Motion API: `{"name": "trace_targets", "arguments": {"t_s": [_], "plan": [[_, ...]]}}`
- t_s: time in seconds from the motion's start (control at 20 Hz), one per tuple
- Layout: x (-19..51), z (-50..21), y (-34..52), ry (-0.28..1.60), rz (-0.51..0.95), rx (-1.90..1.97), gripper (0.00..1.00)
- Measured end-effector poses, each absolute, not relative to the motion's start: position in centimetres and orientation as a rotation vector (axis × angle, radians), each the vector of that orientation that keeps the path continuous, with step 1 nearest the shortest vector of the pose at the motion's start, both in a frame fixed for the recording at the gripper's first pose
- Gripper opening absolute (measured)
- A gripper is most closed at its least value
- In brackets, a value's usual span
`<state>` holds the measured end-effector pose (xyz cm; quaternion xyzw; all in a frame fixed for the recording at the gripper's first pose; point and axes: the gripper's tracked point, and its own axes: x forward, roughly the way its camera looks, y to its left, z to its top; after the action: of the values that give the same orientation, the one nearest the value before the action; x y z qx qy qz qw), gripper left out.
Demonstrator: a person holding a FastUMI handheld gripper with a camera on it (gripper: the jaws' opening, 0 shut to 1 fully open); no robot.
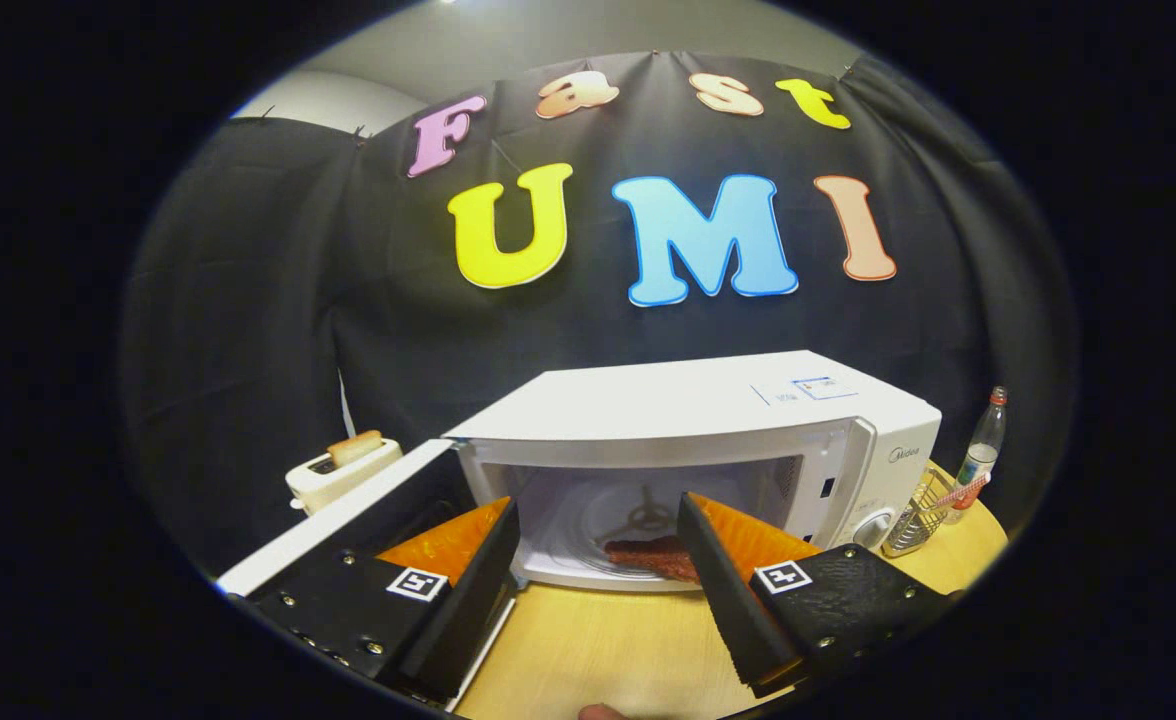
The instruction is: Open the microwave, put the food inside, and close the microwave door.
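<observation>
Wooden table [598,640] bears the microwave [708,420], door [348,510] swung open, food [653,556] inside; claw [598,520] wide, empty.

Cloth-walled demo booth: microwave [708,440], toaster [340,470], wooden table [608,650].

The gripper [598,545] had 2 broad wedge-shaped fingers [448,560] that tapered forward to narrow tips and widened toward their mounts. Its jaws stood wide apart with nothing between them. Behind each finger sat a black block with a rough, textured surface, fastened with small round silver screws along its edges. Each block carried 1 small square tag, white with a black pattern, just behind the finger's wide end. The fingers' inner faces were flat and thick-edged. A fingertip of the person [603,712] showed just behind the jaws.
</observation>
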<state>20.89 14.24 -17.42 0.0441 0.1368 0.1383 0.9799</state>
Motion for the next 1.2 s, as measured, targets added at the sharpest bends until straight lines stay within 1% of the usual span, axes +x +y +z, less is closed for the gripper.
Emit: {"name": "trace_targets", "arguments": {"t_s": [0.25, 0.5, 0.7, 1.2], "plan": [[15.5, -12.8, 17.9, 0.221, 0.368, 0.089, 0.96], [10.0, -10.4, 22.8, 0.186, 0.475, 0.063, 0.96], [6.0, -10.2, 26.6, 0.193, 0.554, 0.071, 0.96], [-3.3, -14.0, 34.3, 0.278, 0.748, 0.048, 0.96]]}}
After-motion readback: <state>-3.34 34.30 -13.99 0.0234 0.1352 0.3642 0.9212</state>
